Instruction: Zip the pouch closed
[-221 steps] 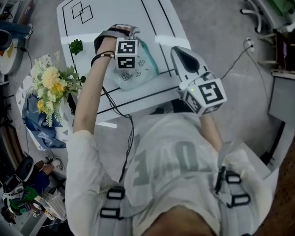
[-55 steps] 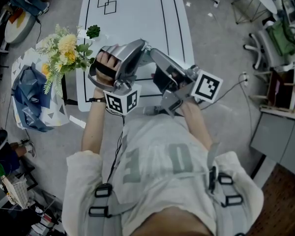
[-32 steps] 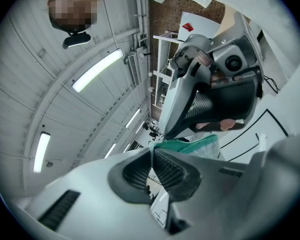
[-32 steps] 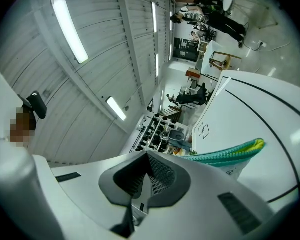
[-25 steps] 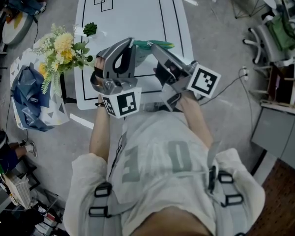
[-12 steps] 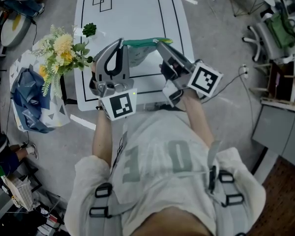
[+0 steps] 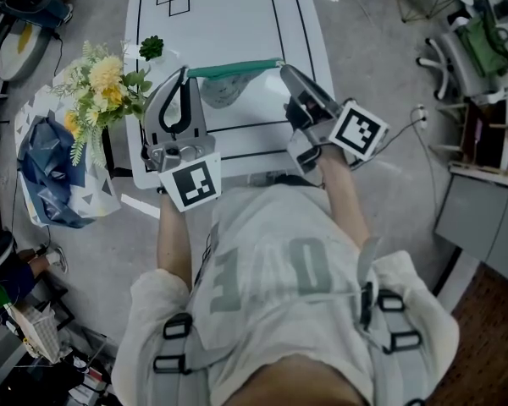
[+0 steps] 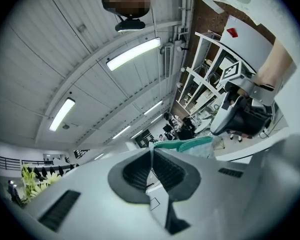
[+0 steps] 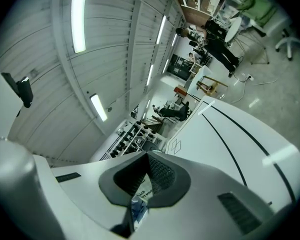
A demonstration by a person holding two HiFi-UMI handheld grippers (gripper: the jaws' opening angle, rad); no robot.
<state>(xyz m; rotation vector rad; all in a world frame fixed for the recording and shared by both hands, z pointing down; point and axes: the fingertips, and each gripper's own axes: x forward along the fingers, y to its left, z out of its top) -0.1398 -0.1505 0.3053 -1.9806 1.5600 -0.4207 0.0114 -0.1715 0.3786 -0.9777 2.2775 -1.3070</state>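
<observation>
left claw (image 7: 188,73) pinches pouch (image 7: 229,85) left end, right claw (image 7: 283,68) pinches right end (pull or fabric unclear), taut over worktop (image 7: 229,15). risk: hard pull slips thin edge, pouch drops.

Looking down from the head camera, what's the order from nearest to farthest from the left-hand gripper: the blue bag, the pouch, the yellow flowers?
1. pouch: nearest, its end clamped at the tip of the left gripper and stretching away to the right.
2. yellow flowers: next, just off the gripper's left side.
3. blue bag: farthest, out beyond the flowers, at the view's left edge.
</observation>
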